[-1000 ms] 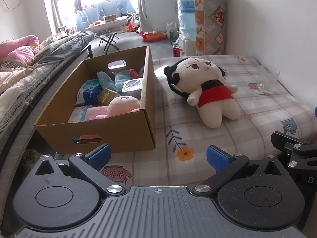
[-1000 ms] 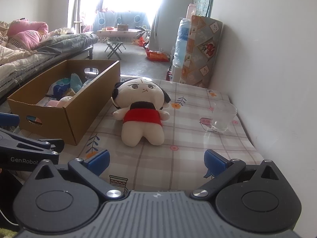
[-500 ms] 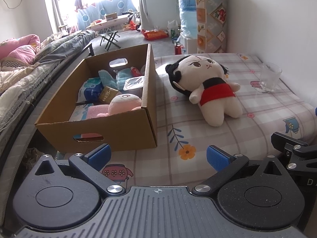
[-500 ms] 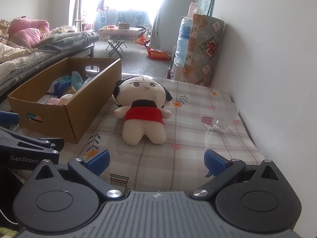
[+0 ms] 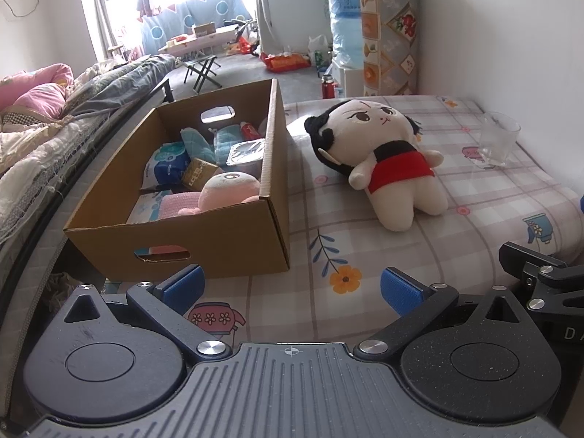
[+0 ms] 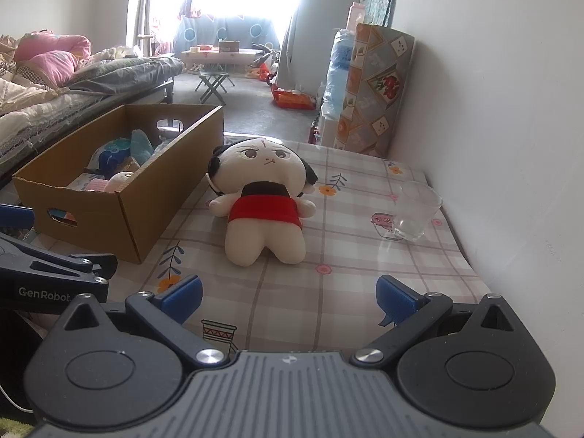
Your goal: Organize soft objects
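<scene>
A cream plush doll with black hair and a red skirt lies on its back on the checked tablecloth, just right of an open cardboard box. Inside the box are a pink plush, blue packets and other soft items. My left gripper is open near the table's front edge, in front of the box's corner. My right gripper is open too, a short way in front of the doll's feet. Neither holds anything.
A clear glass cup stands near the wall at the table's right. A bed with piled quilts runs along the left. A patterned rolled mat leans on the wall beyond the table.
Both grippers have edged forward and slightly up, so the doll and box appear a little closer. Both stay open and nothing on the table has moved.
</scene>
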`<state>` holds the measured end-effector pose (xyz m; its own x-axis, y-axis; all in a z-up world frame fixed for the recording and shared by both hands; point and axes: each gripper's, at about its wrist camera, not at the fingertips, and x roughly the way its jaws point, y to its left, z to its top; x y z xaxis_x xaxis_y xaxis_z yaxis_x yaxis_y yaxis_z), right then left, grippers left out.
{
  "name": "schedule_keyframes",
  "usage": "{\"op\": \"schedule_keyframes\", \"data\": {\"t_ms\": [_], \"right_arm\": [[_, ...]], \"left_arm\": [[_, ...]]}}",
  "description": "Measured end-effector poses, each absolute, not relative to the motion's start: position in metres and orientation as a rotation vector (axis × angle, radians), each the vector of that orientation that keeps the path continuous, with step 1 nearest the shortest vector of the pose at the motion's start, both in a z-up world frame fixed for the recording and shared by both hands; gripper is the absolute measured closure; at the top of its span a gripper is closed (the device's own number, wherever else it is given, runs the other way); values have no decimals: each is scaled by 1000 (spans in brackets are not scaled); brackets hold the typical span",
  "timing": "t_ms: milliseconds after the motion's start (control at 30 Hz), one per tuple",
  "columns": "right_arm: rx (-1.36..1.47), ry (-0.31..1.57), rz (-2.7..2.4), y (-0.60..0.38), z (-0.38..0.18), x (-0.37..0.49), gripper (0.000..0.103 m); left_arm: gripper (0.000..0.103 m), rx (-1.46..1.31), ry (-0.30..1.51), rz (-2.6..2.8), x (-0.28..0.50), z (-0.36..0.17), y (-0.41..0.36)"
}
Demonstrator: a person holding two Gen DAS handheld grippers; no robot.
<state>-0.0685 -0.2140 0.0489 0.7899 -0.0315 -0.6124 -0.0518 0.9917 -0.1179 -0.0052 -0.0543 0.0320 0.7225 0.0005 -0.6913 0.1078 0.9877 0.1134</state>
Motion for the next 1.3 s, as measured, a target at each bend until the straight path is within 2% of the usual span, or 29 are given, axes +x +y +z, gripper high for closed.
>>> {"op": "schedule_keyframes", "data": {"t_ms": [1300], "right_arm": [[-129, 663, 4, -214, 48, -68, 0]], "left_arm": [[0, 150, 777, -57, -3, 28, -56]]}}
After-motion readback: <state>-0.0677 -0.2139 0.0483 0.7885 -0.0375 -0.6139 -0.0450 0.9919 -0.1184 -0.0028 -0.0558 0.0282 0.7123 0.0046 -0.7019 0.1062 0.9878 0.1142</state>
